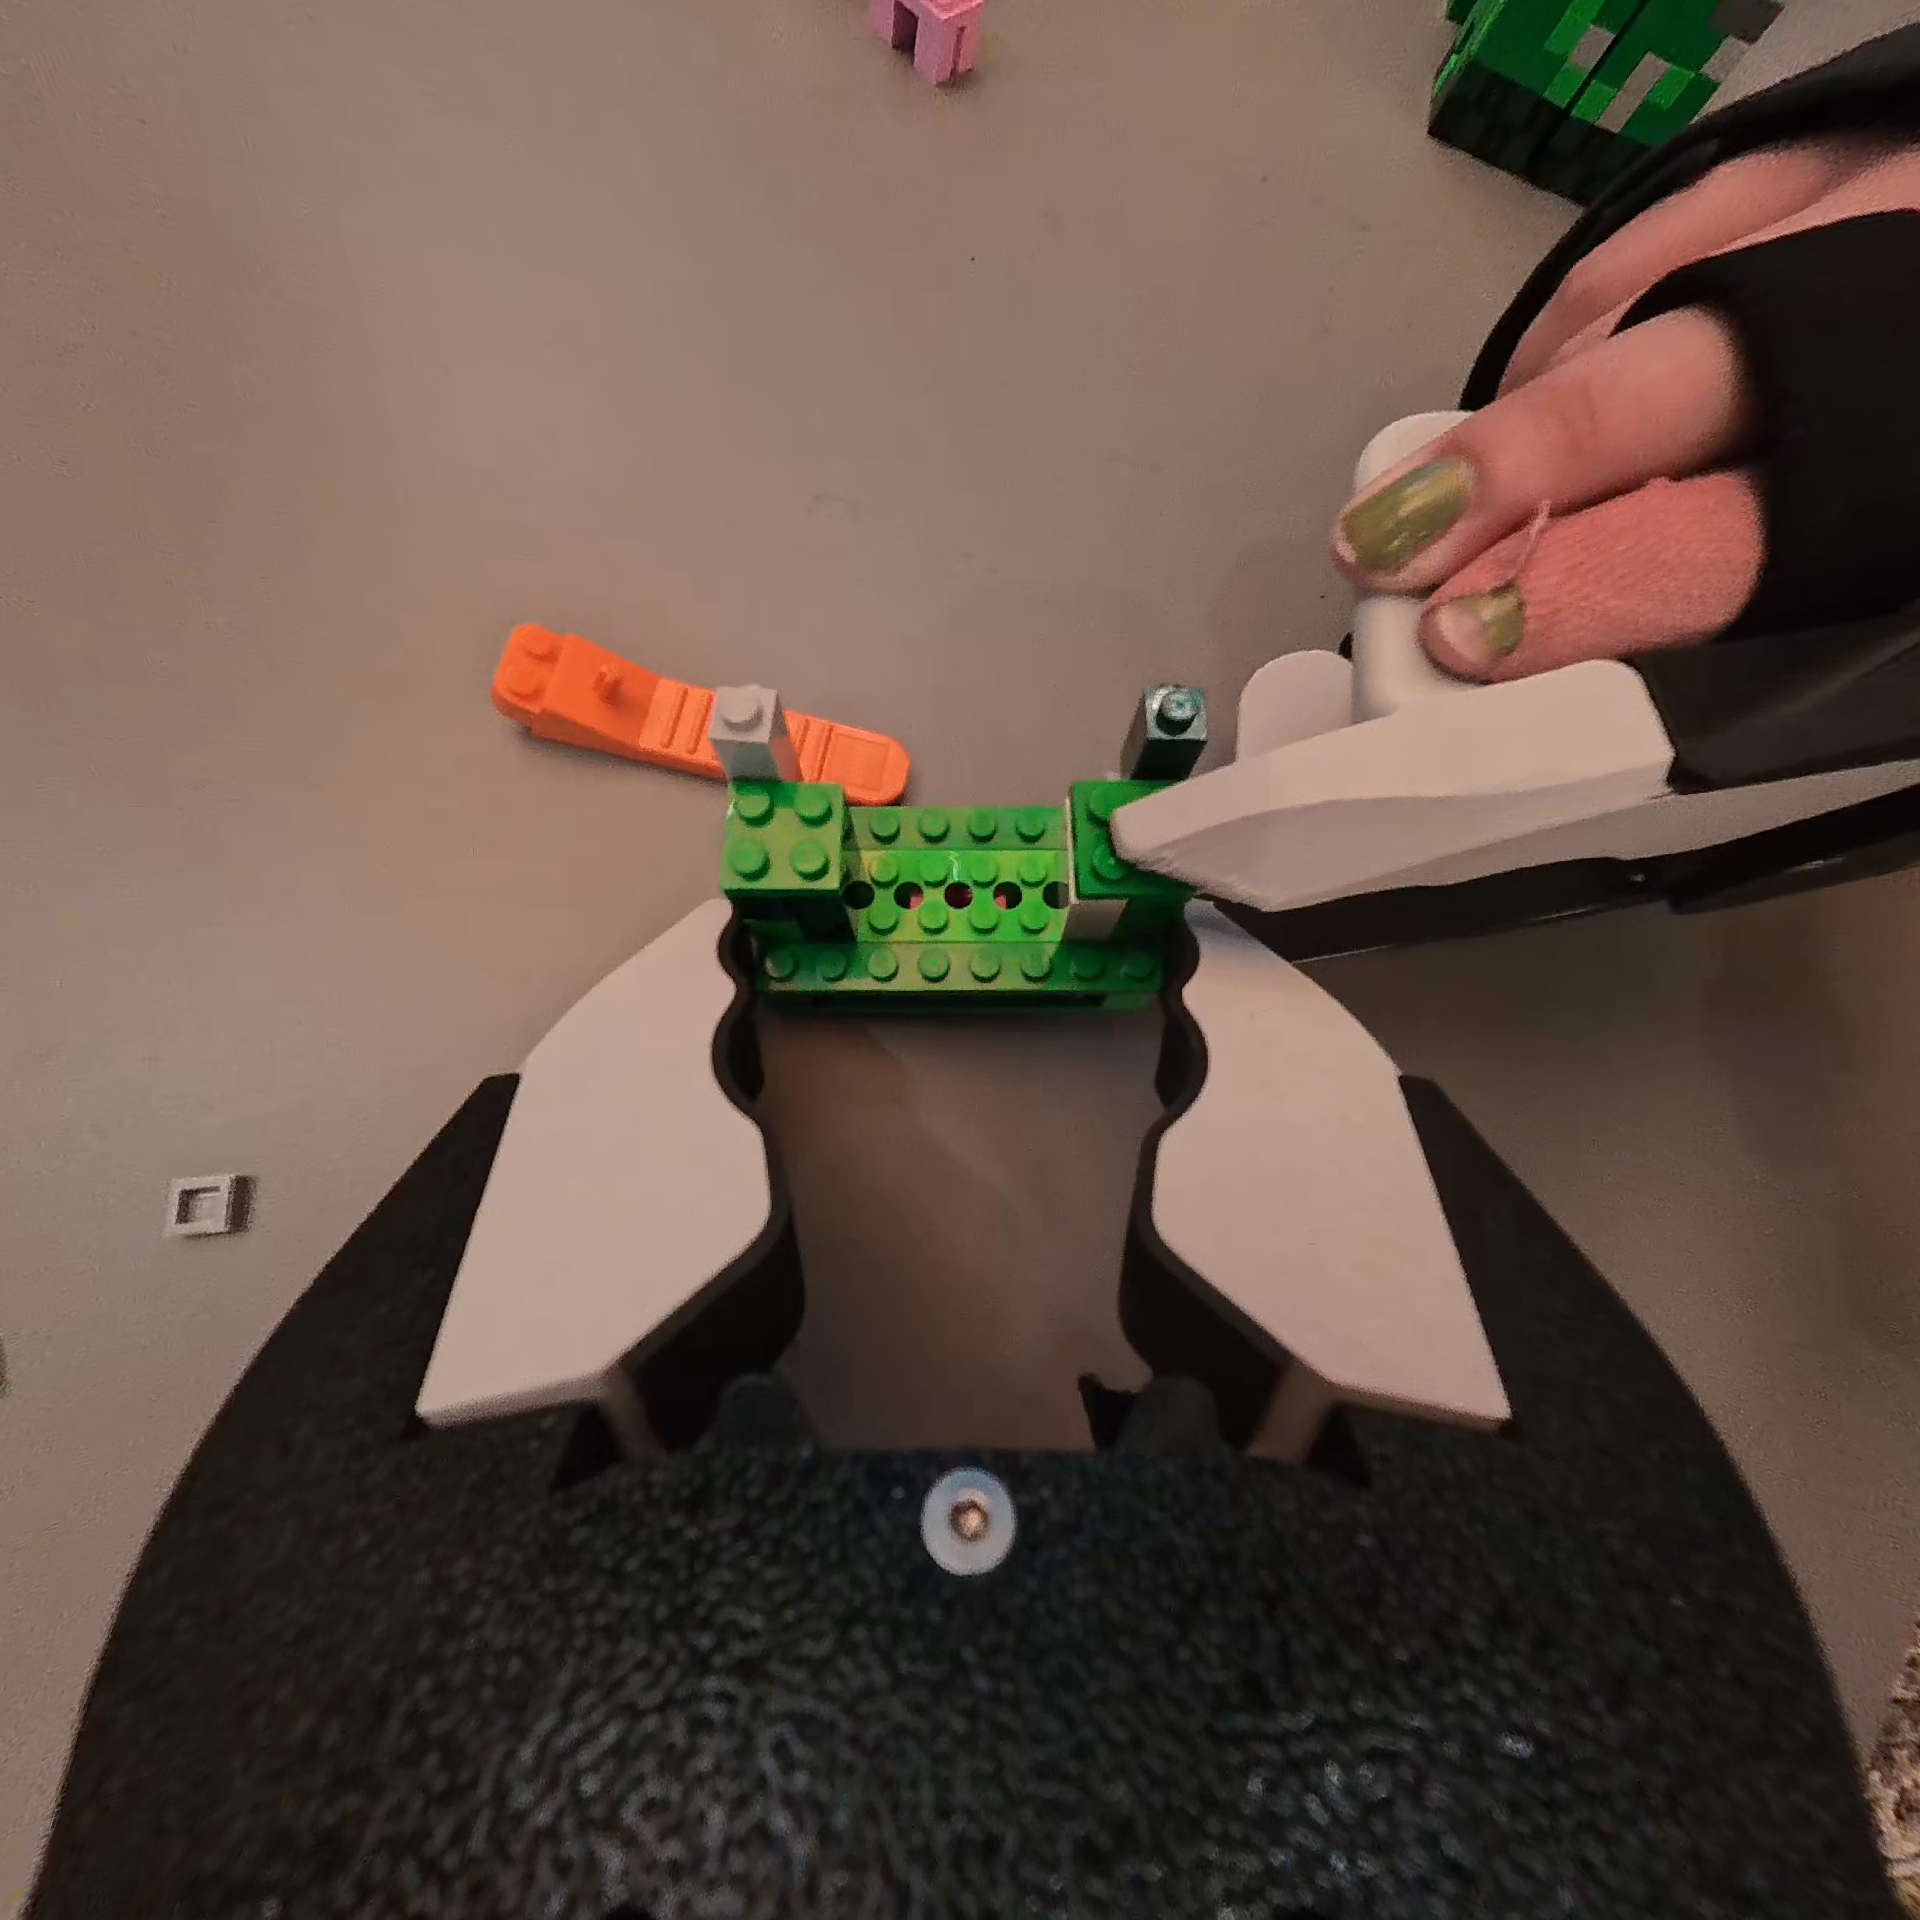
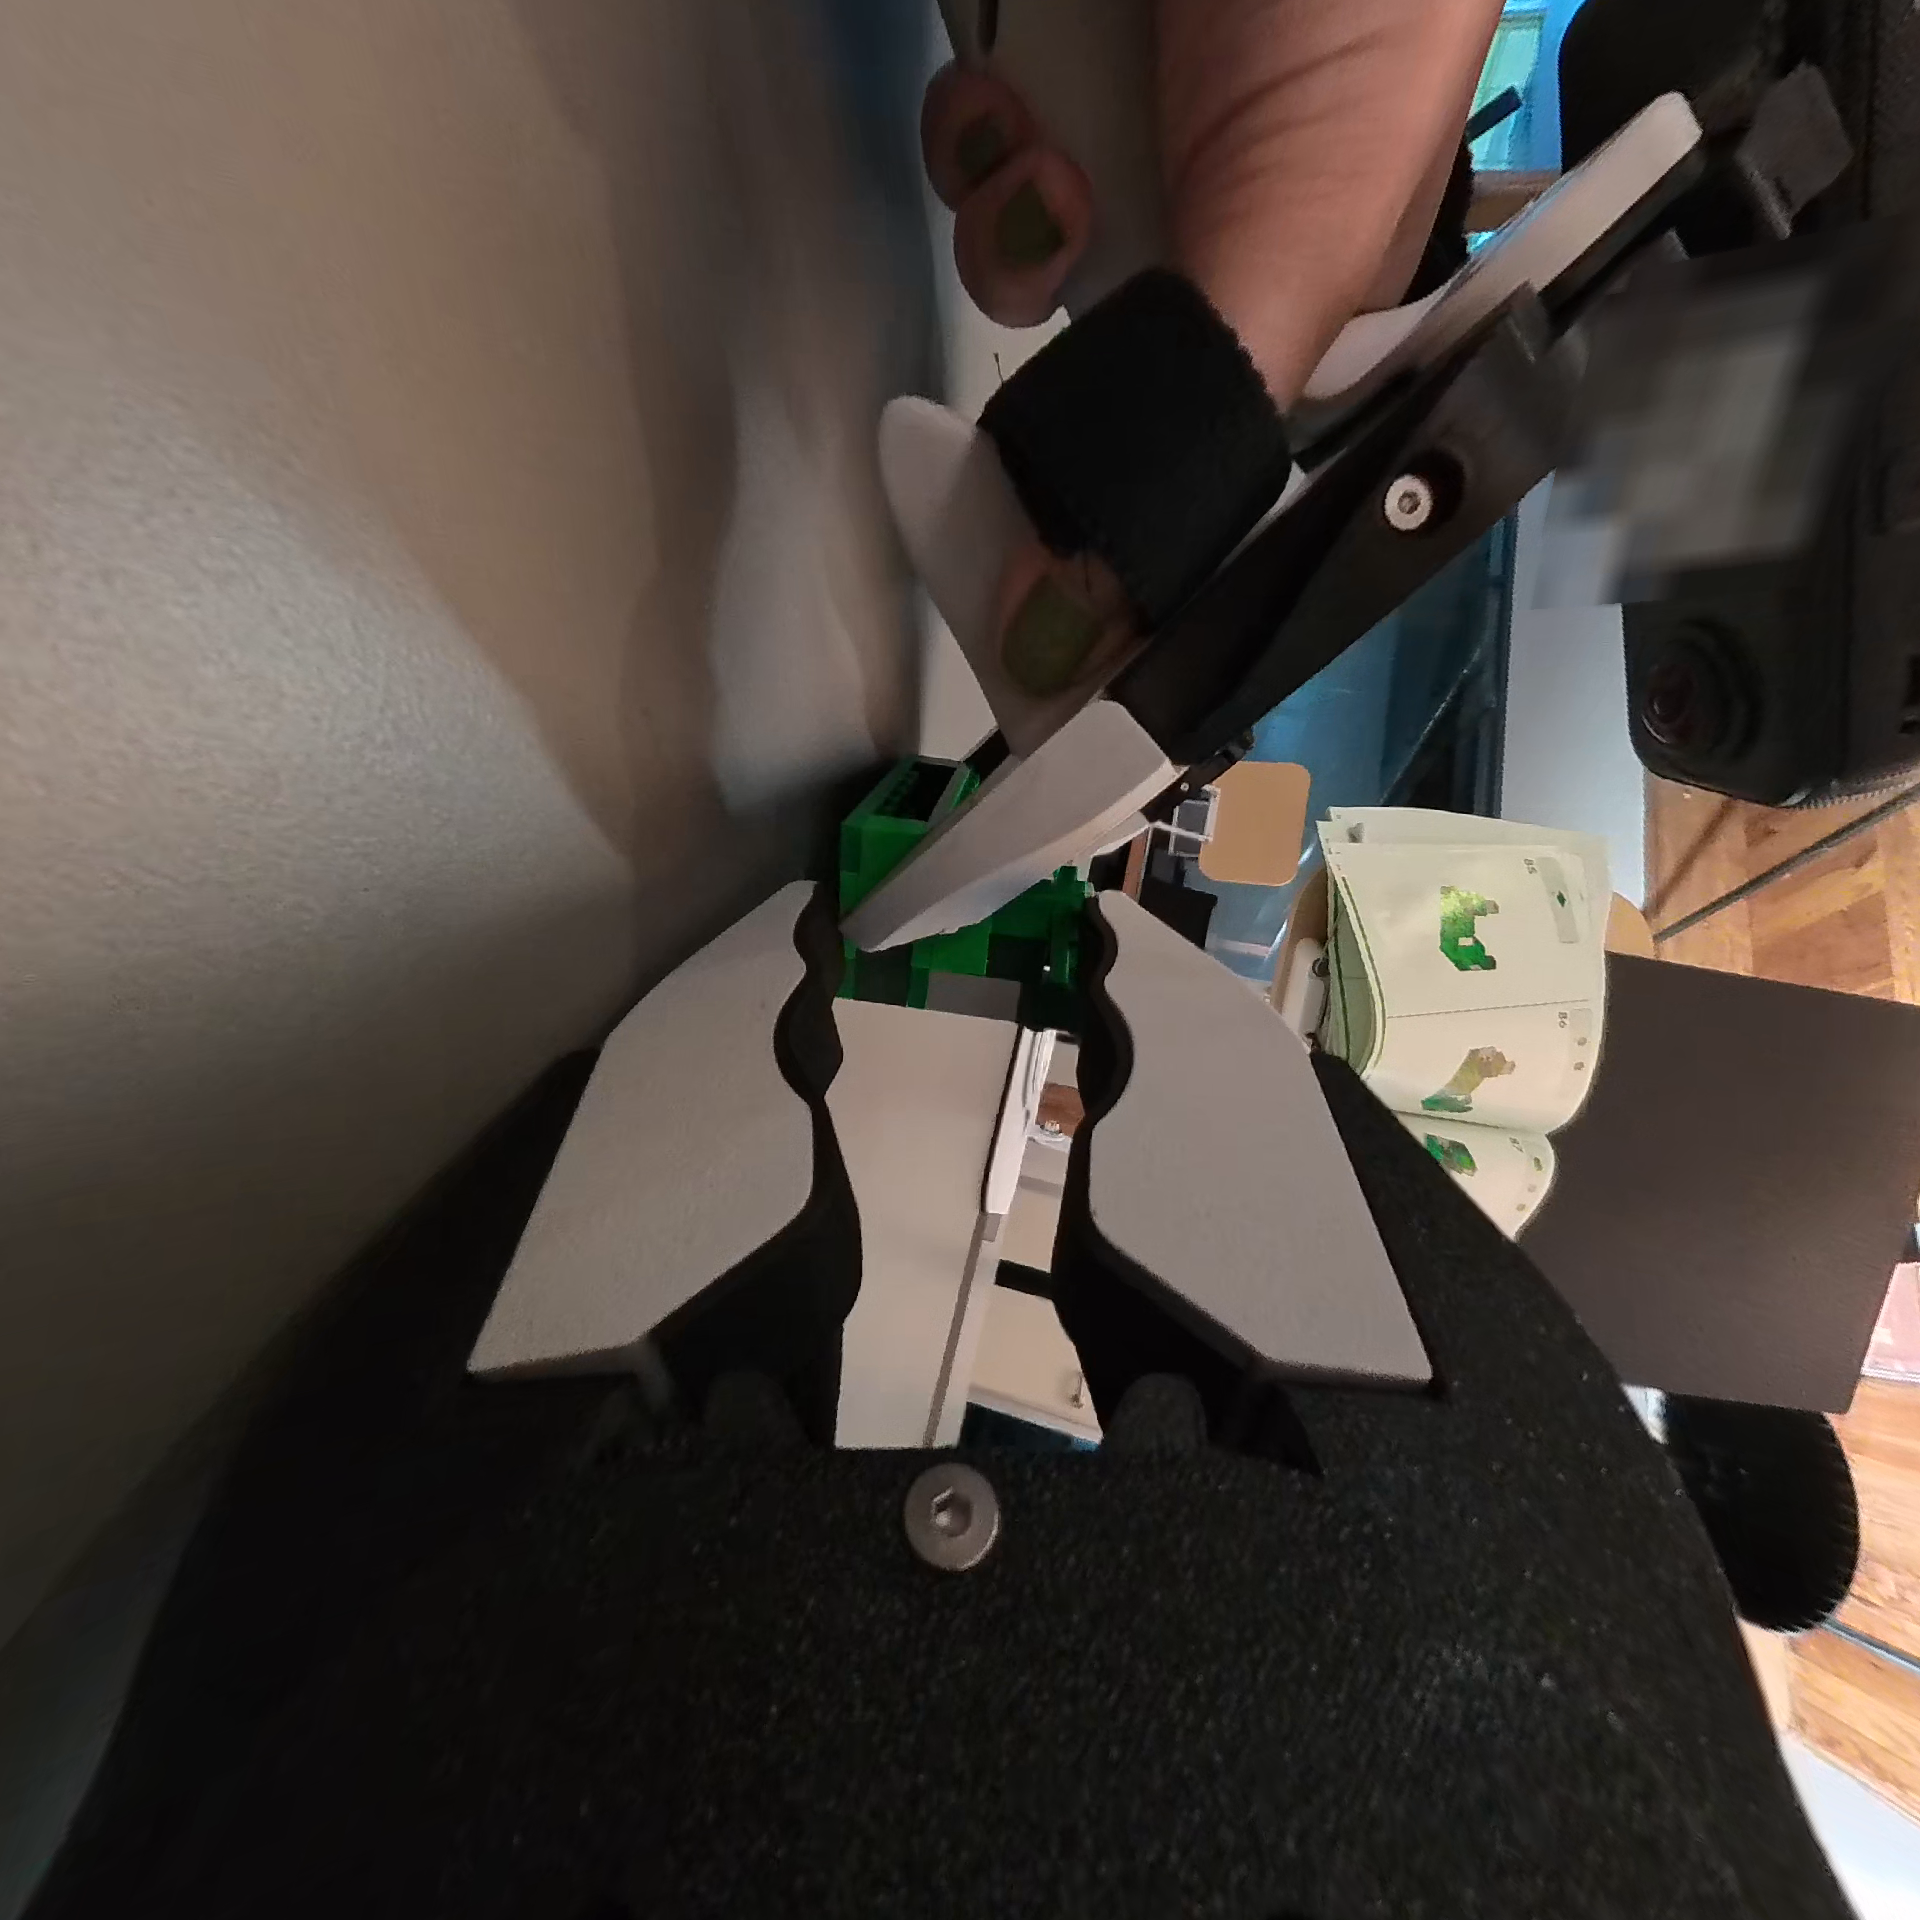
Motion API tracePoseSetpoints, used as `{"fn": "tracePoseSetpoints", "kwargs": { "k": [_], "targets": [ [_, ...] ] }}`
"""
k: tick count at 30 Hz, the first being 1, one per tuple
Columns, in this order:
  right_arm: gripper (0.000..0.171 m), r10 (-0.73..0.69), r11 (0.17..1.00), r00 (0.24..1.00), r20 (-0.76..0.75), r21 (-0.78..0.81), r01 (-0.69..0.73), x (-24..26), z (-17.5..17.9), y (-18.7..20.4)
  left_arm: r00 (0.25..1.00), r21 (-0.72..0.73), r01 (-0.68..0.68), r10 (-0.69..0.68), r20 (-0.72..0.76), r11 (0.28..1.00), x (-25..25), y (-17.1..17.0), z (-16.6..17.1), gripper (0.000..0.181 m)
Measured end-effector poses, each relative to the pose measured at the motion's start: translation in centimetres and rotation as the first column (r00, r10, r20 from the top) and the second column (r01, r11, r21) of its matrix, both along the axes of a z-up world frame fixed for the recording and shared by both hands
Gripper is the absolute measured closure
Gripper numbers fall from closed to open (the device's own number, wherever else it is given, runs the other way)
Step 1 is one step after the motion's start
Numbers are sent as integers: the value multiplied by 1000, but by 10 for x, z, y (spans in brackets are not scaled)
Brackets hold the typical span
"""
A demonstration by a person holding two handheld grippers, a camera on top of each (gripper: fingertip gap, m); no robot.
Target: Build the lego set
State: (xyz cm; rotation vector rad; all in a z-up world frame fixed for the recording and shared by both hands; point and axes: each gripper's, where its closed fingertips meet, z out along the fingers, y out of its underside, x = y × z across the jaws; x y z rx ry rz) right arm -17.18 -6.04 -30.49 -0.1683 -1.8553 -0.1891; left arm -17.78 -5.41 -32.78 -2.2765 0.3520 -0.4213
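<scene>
Closest to the left camera, the left hand-held gripper [image 1: 961,961] is pinched on the green lego build [image 1: 951,894], one finger on each end of its long bottom plate. The build is held just above the grey desk [image 1: 416,416]. The right hand-held gripper [image 1: 1127,842] comes in from the right, and its white tip is pressed on the right green block of the build. In its own view the right hand-held gripper [image 2: 961,940] is seen half spread, with the build between its fingertips, but it cannot be told if anything is squeezed there. A slip could happen from here: if the right tip is pushed too hard or off to one side, the build could be twisted out of the left pinch, or a block could be popped loose. The two thin posts could also be knocked off, since each stands on one stud only. The build looks like a flat green base with a row of round holes across the middle, and a raised green block at each end. A grey post [image 1: 750,732] stands on the left block and a dark post [image 1: 1169,732] on the right one. An orange brick tool [image 1: 623,696] lies behind on the desk, and a booklet [image 2: 1455,987] is seen in the right view.
</scene>
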Motion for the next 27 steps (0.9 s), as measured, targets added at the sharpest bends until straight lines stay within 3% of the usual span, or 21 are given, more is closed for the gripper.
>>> {"fn": "tracePoseSetpoints", "kwargs": {
  "k": [1, 9, 27],
  "targets": [
    [128, -1, 1000, 1000, -7, -5, 1, 0, 0, 0, 1000, 0, 0, 0, 2, 1000, 0, 0, 0, 106],
    [120, -43, 997, 998, -39, -71, 40, -1, 4, 3, 1000, 1, -8, 8, 4, 1000, 0, 2, 0, 106],
    [128, -20, 999, 996, 85, -24, 22, 2, -2, -1, 1000, 11, 10, -10, -8, 1000, 0, 2, 0, 106]
  ]
}}
